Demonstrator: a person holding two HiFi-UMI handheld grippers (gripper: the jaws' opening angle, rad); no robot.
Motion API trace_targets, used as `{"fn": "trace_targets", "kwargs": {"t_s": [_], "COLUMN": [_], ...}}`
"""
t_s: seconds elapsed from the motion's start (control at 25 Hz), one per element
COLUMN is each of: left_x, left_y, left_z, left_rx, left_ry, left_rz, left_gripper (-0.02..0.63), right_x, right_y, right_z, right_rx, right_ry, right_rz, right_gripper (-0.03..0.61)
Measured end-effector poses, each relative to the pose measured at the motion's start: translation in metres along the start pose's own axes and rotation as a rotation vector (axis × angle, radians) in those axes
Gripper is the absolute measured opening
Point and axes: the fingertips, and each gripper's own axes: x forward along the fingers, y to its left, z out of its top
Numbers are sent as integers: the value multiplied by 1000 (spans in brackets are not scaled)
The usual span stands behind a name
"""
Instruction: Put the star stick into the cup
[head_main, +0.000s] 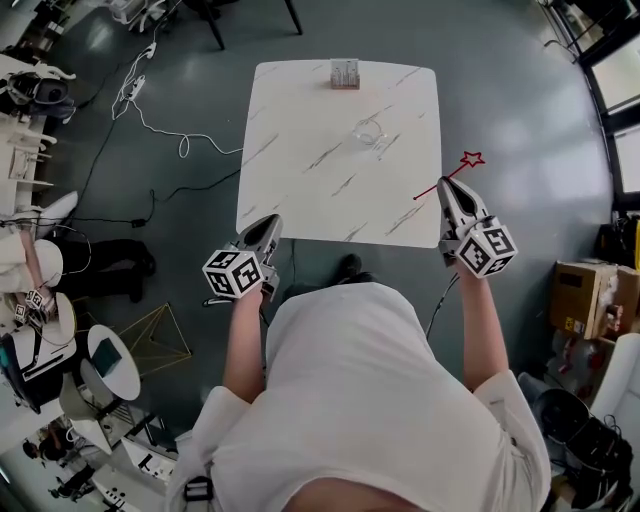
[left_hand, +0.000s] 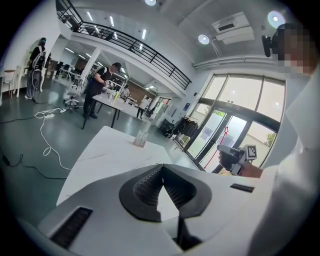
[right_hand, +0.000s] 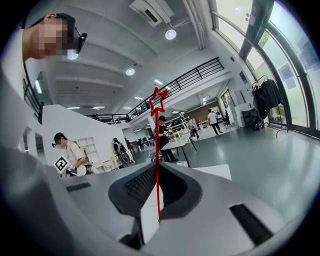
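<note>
A thin red star stick (head_main: 457, 171) is pinched in my right gripper (head_main: 447, 186), which is shut on it over the table's right front corner. In the right gripper view the stick (right_hand: 158, 150) stands upright between the closed jaws, its star outline on top. A clear cup (head_main: 370, 132) stands on the white marble table (head_main: 300, 170), right of the middle and well ahead of the stick. My left gripper (head_main: 270, 223) hangs at the table's front left edge. Its jaws (left_hand: 162, 169) are shut with nothing in them. From the left gripper view, the right gripper (left_hand: 231, 156) and stick show at the right.
A small rack (head_main: 345, 73) sits at the table's far edge. Cables (head_main: 150, 110) trail over the floor on the left. Cardboard boxes (head_main: 585, 295) stand on the right, and desks and a seated person (head_main: 30, 270) crowd the left side.
</note>
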Motion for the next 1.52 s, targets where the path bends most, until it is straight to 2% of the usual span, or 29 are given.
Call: {"fn": "trace_targets", "kwargs": {"t_s": [0.32,0.56,0.96,1.16,1.52], "left_x": [12,25,52,71,102], "left_y": [-2,2,31,53,78], "left_z": [13,25,48,61,71], "left_rx": [6,29,32,25,33], "left_ry": [-6,22,53,77,147], "left_rz": [5,-17,-88,-119,-178], "left_gripper": [14,14,14,14,14], "right_x": [16,31,66,91,133], "right_y": [-10,-12,-13,-23,-46], "right_z": [4,3,-3,-3,-25], "right_rx": [4,3,-24,9,75], "right_ry": [1,19,65,61,99], "right_rz": [11,-8,-77,-123,-209], "right_gripper": [32,32,32,32,32]}}
